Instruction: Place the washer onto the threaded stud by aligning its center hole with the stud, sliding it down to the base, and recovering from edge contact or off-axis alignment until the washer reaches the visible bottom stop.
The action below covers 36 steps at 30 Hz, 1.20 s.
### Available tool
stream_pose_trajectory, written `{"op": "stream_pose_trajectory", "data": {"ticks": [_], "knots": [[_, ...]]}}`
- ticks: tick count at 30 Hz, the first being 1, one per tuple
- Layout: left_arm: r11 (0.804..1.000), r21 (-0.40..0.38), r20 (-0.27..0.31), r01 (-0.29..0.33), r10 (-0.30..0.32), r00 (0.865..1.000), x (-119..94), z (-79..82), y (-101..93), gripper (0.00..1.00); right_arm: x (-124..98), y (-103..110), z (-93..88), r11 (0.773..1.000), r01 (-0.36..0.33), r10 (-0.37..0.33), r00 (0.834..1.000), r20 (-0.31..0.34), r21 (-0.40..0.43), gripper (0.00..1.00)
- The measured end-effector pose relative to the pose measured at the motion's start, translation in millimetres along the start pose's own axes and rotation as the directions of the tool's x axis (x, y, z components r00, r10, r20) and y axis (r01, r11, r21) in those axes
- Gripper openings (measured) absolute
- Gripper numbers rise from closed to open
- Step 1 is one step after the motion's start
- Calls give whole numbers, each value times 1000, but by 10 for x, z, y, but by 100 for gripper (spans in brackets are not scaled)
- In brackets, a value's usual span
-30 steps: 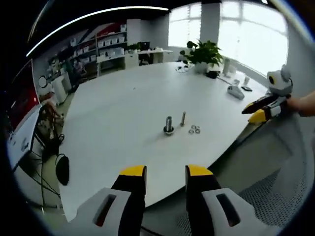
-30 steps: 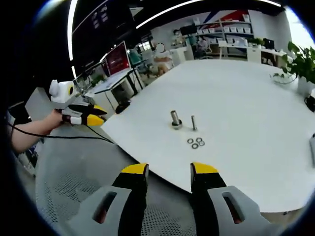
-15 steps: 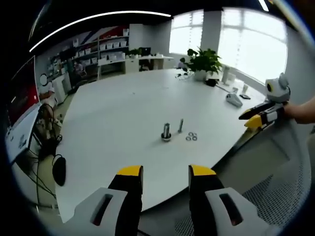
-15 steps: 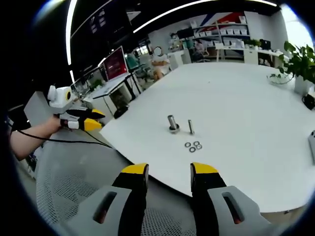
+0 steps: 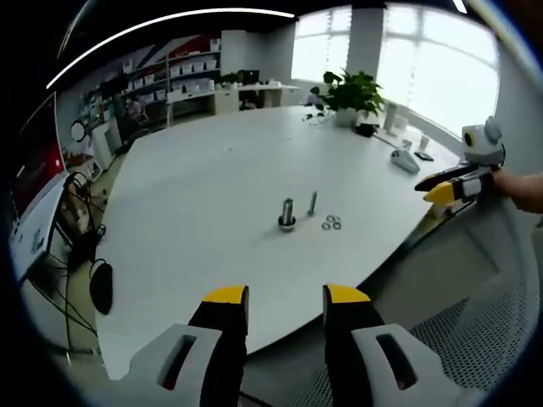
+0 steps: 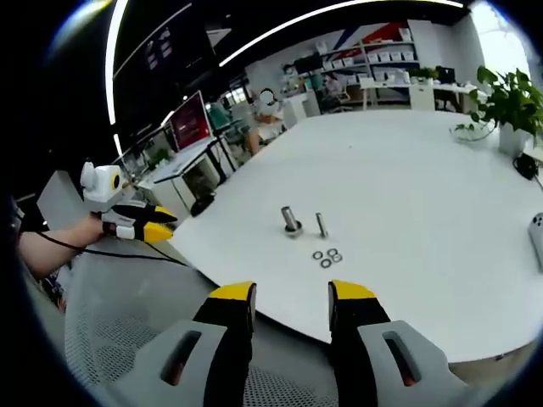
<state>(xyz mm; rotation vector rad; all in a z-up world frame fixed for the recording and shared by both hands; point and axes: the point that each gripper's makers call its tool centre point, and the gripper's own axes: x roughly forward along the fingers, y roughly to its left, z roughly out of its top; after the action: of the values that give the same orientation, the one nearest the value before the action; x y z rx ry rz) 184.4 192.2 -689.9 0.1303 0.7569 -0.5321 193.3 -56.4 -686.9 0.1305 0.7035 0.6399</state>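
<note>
Left gripper (image 5: 283, 298) sits low in its own view, jaws parted, nothing between them. Right gripper (image 6: 291, 293) likewise, yellow tips apart and empty. In the left gripper view the right one shows at the far right edge, gripped by a hand (image 5: 519, 188), its jaws looking nearly together

An office: big white table (image 5: 212, 178), shelves (image 5: 191, 80), monitor (image 6: 191, 123), potted plant (image 5: 348, 91).

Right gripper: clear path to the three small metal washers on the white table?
Probably yes. The right gripper is open, held off the white table's edge; nothing lies between it and the three small metal washers.
</note>
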Motion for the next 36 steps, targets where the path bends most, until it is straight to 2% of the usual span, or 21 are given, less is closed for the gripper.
{"op": "stream_pose_trajectory", "data": {"ticks": [5,8,11,17,21,26,30,36], "knots": [[1000,7,13,16,-17,1000,-16,25,-39,33,10,22,-15,1000,-6,6,1000,-13,-12,36],[1000,-15,24,8,-8,1000,-19,32,-11,33,5,1,-14,1000,5,-5,1000,-10,-6,36],[1000,-19,3,2,-2,1000,-11,5,3,31,4,-25,-31,1000,18,-18,1000,-17,14,37],[999,-21,6,43,-43,999,-2,14,-77,32,31,-10,-144,1000,15,-16,996,-84,-13,39],[998,-34,41,62,-61,997,-23,77,-104,32,-1,-61,-93,999,38,-38,998,-50,14,39],[996,-29,34,81,-80,996,-6,62,-140,32,38,-55,-202,999,41,-44,992,-122,-22,40],[997,-24,26,79,-79,997,-2,49,-142,32,30,-63,-224,999,43,-47,989,-137,-31,40],[996,-18,56,92,-91,994,-28,99,-178,32,18,-97,-237,997,58,-64,987,-147,-46,40]]}}
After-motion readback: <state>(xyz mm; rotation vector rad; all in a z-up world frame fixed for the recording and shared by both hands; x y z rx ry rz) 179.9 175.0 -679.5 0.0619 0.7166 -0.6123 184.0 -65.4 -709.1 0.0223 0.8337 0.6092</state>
